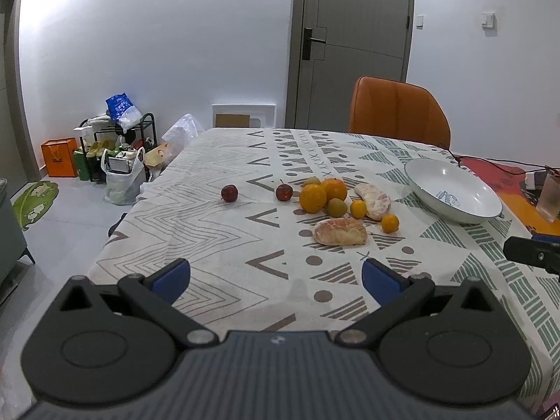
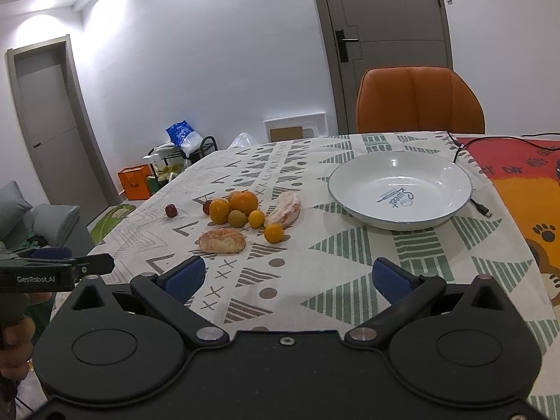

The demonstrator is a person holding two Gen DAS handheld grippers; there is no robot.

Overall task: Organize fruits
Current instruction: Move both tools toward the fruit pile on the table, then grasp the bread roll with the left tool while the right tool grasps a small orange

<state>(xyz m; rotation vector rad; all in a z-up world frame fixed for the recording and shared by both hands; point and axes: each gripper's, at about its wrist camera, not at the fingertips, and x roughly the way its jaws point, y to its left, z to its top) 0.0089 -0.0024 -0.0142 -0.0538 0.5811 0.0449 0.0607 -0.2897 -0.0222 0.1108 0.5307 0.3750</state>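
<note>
A cluster of fruit lies mid-table: two oranges (image 1: 312,197) (image 2: 243,201), small yellow citrus (image 1: 390,223) (image 2: 273,233), a greenish fruit (image 1: 336,207), two peeled pomelo pieces (image 1: 340,231) (image 2: 222,240) and two dark red fruits (image 1: 229,193) (image 2: 171,210). An empty white bowl (image 1: 451,179) (image 2: 364,176) stands to the right of them. My left gripper (image 1: 276,276) hangs open over the near cloth, holding nothing. Open too is my right gripper (image 2: 288,276), short of the fruit and the bowl, with nothing between its fingers.
A patterned tablecloth (image 1: 217,231) covers the table, whose left edge drops to the floor. An orange chair (image 1: 397,112) stands at the far side. A black cable (image 2: 481,206) runs past the bowl. A glass (image 1: 551,197) sits at the far right. Bags and a rack (image 1: 119,147) crowd the wall.
</note>
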